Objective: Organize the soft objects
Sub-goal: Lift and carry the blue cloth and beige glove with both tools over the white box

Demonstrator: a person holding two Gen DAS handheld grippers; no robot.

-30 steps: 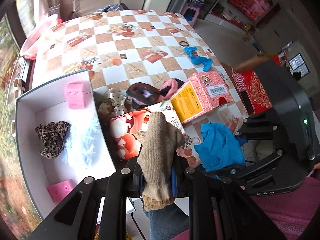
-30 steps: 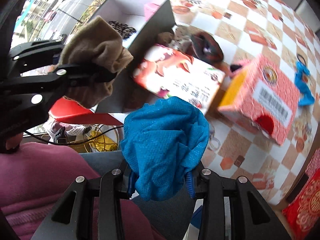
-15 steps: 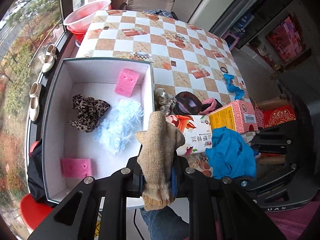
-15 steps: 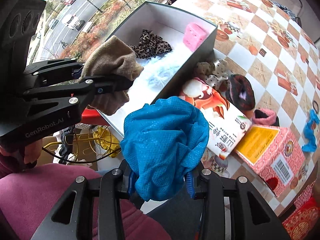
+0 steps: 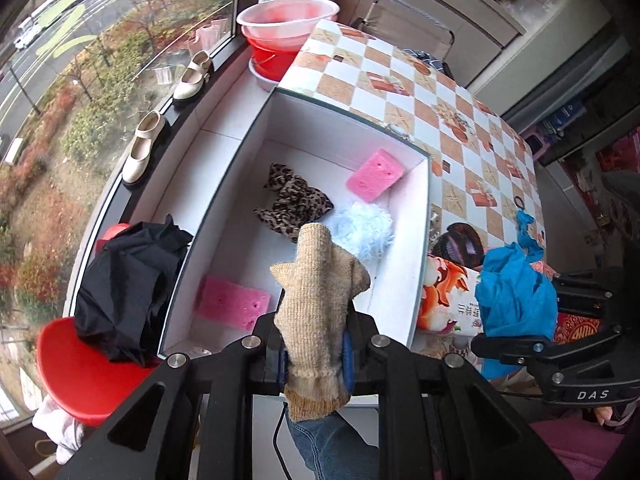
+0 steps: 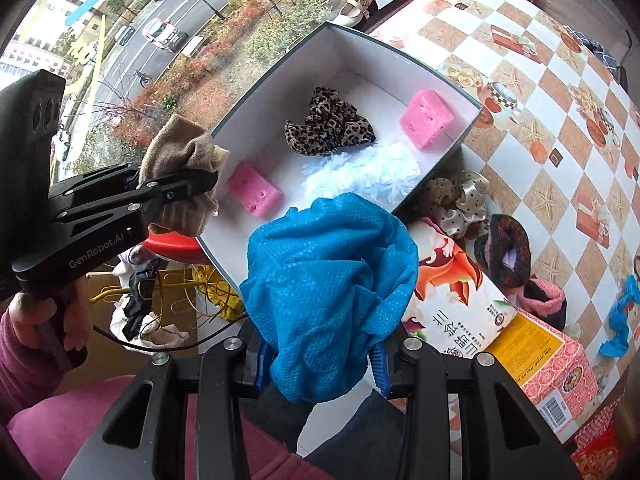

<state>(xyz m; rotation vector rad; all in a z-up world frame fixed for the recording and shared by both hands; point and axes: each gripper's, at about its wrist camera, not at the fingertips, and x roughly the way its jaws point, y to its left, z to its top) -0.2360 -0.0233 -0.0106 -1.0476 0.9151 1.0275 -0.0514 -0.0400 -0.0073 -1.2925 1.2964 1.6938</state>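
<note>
— What has the left gripper (image 5: 314, 362) got?

— Its jaws are pinched tight on a beige knitted sock (image 5: 318, 304), which stands up between them. In the right wrist view the sock (image 6: 182, 168) is bunched and hangs at the near corner of the white box (image 6: 340, 46), partly outside the rim.

— And the right gripper (image 6: 320, 364)?

— Its jaws are closed on a crumpled blue mesh cloth (image 6: 328, 300), held apart only by the thick bundle, which bulges above the pads.

— What lies in the box?

— A leopard-print scrunchie (image 5: 294, 206), a pale blue fluffy piece (image 5: 366, 230) just beside it, and two pink sponges: one (image 5: 376, 174) at the far corner, one (image 5: 232, 302) near the front wall.

— Anything outside it?

— Just beside the box wall, polka-dot scrunchies (image 6: 456, 202), a dark scrunchie (image 6: 506, 248), a pink and black sock (image 6: 542, 300) and a printed carton (image 6: 452, 300) on the checked tablecloth (image 6: 532, 88). A blue item (image 6: 622, 320) lies well apart, near the frame edge.

— What can't you make out?

— The blue cloth hides part of the carton and the box's near wall. The sock's lower end is cut off behind the left jaws. The blue item's kind I cannot tell.
</note>
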